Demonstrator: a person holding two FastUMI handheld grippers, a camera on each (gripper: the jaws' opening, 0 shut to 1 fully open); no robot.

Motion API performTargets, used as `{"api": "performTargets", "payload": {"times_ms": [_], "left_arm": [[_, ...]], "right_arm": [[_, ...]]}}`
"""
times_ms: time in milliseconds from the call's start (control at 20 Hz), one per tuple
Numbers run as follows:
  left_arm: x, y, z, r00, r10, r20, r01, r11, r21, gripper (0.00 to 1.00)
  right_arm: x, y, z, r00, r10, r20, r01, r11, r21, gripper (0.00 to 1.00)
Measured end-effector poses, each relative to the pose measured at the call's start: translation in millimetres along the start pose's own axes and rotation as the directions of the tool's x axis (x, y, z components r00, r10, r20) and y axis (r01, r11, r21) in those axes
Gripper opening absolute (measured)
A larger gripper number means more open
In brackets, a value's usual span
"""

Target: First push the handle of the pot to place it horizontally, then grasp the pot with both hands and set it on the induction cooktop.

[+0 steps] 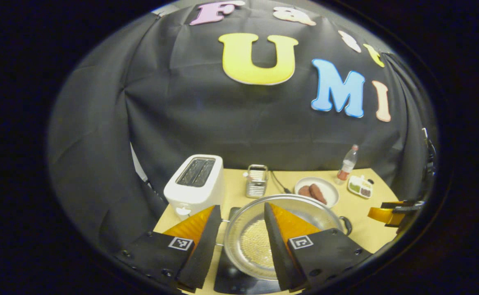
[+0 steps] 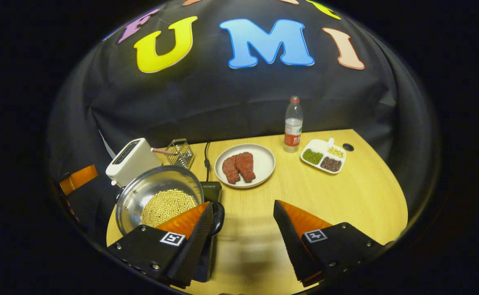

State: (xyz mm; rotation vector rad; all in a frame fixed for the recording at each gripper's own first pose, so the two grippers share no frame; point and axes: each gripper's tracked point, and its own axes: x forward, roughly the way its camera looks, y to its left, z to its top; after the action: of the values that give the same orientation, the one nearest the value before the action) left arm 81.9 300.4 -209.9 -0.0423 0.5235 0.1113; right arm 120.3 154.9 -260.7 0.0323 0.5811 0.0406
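Observation:
A silver pot (image 1: 252,241) with pale beans in it sits on the black induction cooktop (image 1: 228,278). My left gripper (image 1: 242,205) is open and straddles the pot's left rim, one finger outside it and one over the bowl. The pot's dark right handle (image 1: 347,225) points toward the right gripper (image 1: 391,213) at the far right. In the right gripper view the pot (image 2: 141,194) lies at the lower left on the cooktop (image 2: 211,190). My right gripper (image 2: 243,203) is open over bare table, its left finger beside the pot's handle (image 2: 220,217). The left gripper (image 2: 77,177) shows beyond the pot.
A white toaster (image 1: 196,184) and a wire basket (image 1: 257,180) stand behind the pot. On the wooden table (image 2: 346,196) are a plate of meat (image 2: 264,164), a water bottle (image 2: 293,125) and a divided dish of beans (image 2: 323,157). A cord (image 2: 206,157) runs back.

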Motion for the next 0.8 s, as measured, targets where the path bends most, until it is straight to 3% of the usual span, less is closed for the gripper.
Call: {"api": "performTargets", "payload": {"times_ms": [250, 350, 550, 600, 650, 750, 800], "left_arm": [[-68, -90, 59, 0.982, -0.022, 0.187, 0.023, 1.0, 0.001, 0.73], [-96, -129, 84, 0.963, -0.04, 0.267, 0.04, 0.999, 0.006, 0.68], [-146, -199, 136, 0.907, -0.087, 0.412, 0.077, 0.996, 0.039, 0.68], [-157, -211, 145, 0.896, -0.093, 0.434, 0.081, 0.996, 0.047, 0.82], [-166, -222, 151, 0.887, -0.093, 0.452, 0.08, 0.996, 0.047, 0.9], [-178, -235, 152, 0.881, -0.082, 0.466, 0.07, 0.997, 0.043, 1.0], [-188, -237, 154, 0.88, -0.066, 0.47, 0.053, 0.998, 0.041, 1.0]], "right_arm": [[-78, -51, 72, 0.979, 0.003, 0.206, 0.004, 1.0, -0.03, 0.89], [-111, -72, 100, 0.958, 0.0, 0.287, 0.009, 1.0, -0.03, 0.89], [-173, -107, 147, 0.905, -0.003, 0.426, 0.02, 0.999, -0.035, 0.89], [-186, -118, 157, 0.889, -0.018, 0.457, 0.036, 0.999, -0.031, 0.89], [-197, -125, 167, 0.871, -0.017, 0.49, 0.038, 0.999, -0.032, 0.91], [-215, -136, 175, 0.848, -0.013, 0.53, 0.039, 0.998, -0.039, 0.96], [-220, -140, 179, 0.843, -0.007, 0.539, 0.034, 0.999, -0.04, 0.96]]}}
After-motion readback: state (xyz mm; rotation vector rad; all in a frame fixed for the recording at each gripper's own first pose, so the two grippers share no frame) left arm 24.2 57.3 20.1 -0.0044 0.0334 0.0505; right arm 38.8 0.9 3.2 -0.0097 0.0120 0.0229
